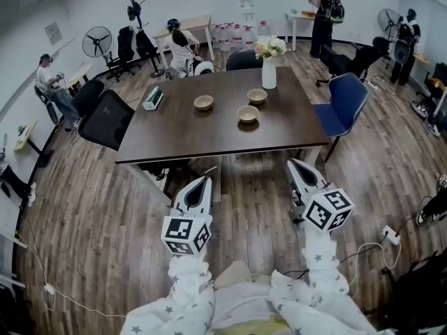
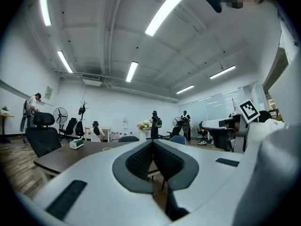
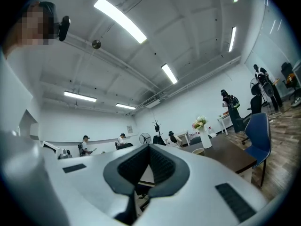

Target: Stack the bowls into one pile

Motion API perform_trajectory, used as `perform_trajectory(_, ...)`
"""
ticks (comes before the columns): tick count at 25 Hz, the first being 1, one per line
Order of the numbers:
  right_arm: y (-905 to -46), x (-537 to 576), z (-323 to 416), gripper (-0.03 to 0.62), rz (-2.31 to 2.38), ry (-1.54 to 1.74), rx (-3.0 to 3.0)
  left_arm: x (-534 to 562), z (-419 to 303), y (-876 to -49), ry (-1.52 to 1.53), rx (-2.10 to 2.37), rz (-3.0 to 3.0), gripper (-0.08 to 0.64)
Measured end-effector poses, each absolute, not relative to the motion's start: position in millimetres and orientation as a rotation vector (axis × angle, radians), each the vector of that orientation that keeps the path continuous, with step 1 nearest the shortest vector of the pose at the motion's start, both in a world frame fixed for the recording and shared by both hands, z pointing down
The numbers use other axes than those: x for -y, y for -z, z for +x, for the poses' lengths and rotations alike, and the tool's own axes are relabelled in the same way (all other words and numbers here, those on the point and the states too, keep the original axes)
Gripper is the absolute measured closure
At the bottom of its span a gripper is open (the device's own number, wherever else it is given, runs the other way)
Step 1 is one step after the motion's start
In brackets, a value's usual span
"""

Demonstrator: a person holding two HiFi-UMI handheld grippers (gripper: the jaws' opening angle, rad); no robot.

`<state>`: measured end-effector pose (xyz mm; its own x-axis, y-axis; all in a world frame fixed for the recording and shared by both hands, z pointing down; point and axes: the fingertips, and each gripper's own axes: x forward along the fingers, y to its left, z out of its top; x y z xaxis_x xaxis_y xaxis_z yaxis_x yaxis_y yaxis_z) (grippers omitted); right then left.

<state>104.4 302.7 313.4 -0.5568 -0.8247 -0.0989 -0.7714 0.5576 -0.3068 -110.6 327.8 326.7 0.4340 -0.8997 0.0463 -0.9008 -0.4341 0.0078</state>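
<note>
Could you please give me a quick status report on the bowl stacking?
Left hand-held gripper and right hand-held gripper shut, empty, short of table. Three bowls apart, unstacked. Vase beside far bowl.

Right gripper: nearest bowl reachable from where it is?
Probably not yet: the right gripper hangs shut over the floor, short of the table edge, and the nearest bowl sits mid-table. Nothing stands in between.

Person wearing white star-print sleeves point(image 1: 187, 285); left gripper point(image 1: 207, 179), right gripper point(image 1: 292, 162) showing white shells point(image 2: 94, 182), black ribbed pads point(image 2: 141, 161), each carrying cube point(image 1: 186, 234) with black-white square markers.
</note>
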Motion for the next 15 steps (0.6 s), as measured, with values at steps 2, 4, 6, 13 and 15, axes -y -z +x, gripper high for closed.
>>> perform_trajectory(2, -316, -299, 105, 0.571, -1.332, 0.344, -2.562, -325, -110, -331, -0.06, 1.65, 2.619, 0.534)
perform_trajectory(4, -318, -294, 106, 0.571, -1.335, 0.348, -2.564, -320, -109, -336, -0.067, 1.648, 2.61, 0.534)
perform_trajectory(6, -321, -286, 107, 0.571, -1.338, 0.352, -2.563, -312, -110, -338, -0.069, 1.651, 2.607, 0.534)
perform_trajectory(13, -337, -242, 99, 0.571, -1.346, 0.402, -2.555, -263, -117, -351, -0.084, 1.626, 2.592, 0.534)
perform_trajectory(15, -339, -225, 95, 0.571, -1.353, 0.409, -2.554, -245, -119, -355, -0.087, 1.609, 2.594, 0.534)
